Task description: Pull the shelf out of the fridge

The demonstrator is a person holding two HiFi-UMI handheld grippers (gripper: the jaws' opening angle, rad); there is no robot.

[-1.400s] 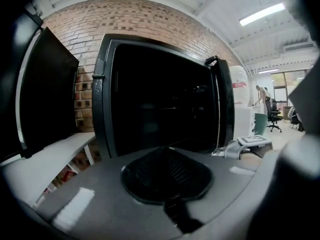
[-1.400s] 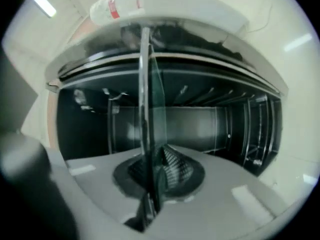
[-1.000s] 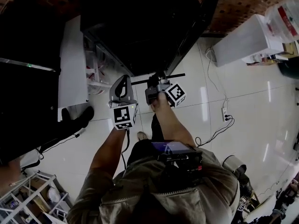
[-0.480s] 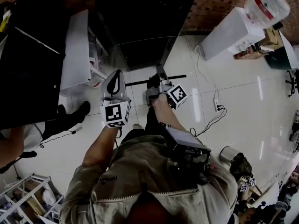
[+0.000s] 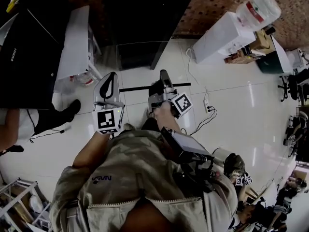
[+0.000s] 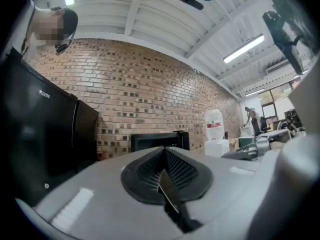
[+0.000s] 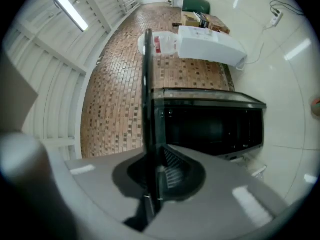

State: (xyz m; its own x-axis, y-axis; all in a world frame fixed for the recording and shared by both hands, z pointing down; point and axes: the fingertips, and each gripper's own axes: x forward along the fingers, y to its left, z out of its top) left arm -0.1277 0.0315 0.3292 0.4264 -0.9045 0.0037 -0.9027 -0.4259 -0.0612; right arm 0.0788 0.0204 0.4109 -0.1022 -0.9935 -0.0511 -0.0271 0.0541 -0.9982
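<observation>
The shelf is a clear glass pane with a black front strip (image 5: pixel 145 87). It is out of the small black fridge (image 5: pixel 140 18) and hangs above the white floor. My right gripper (image 5: pixel 163 77) is shut on it; in the right gripper view the shelf (image 7: pixel 148 84) runs edge-on as a dark line up from between the closed jaws (image 7: pixel 155 171). The open fridge (image 7: pixel 210 129) lies beyond it. My left gripper (image 5: pixel 110 79) is beside the right one, a little left of it. It is shut with nothing in it (image 6: pixel 164 160) and points toward the fridge (image 6: pixel 160 140).
A white water dispenser (image 5: pixel 217 35) with a bottle (image 5: pixel 258 8) stands right of the fridge. A power strip and cable (image 5: pixel 206 108) lie on the floor. A tall black cabinet (image 5: pixel 24 57), a white panel (image 5: pixel 75 47) and another person's shoe (image 5: pixel 72 110) are at the left.
The person has stepped back from the fridge. The shelf, held by the right gripper, has come clear of the fridge opening, and both grippers now sit farther from it.
</observation>
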